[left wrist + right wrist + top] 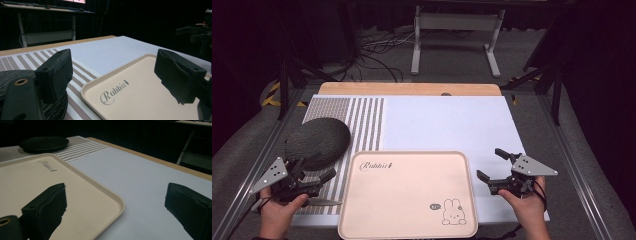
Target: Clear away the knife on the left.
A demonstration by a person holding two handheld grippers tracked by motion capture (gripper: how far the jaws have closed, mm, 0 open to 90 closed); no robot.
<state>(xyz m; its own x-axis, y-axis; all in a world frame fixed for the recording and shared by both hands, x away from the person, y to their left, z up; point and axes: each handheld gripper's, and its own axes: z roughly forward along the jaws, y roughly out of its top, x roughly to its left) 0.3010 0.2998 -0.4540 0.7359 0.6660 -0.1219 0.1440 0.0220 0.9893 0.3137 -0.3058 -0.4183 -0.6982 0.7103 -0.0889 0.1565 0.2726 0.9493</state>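
Observation:
A beige tray [407, 200] printed with "Rabbit" and a small rabbit lies empty at the table's near edge. A dark round textured plate [318, 141] rests on the striped band to its left. My left gripper [323, 167] is held just left of the tray, by the plate's near rim, jaws open and empty. My right gripper [490, 163] hovers off the tray's right edge, also open and empty. The left gripper view looks between wide jaws [117, 75] at the tray [140, 100] and plate [10, 75]. The right gripper view [117, 207] faces the tray's corner [37, 182] and the far plate [43, 143].
A white mat [447, 125] with a brown-striped left band [362, 125] covers the wooden table [409, 89]. A dark, pointed blade-like thing [323, 202] lies on the stripes by the left hand. Cables and a white stand [457, 30] sit on the floor beyond.

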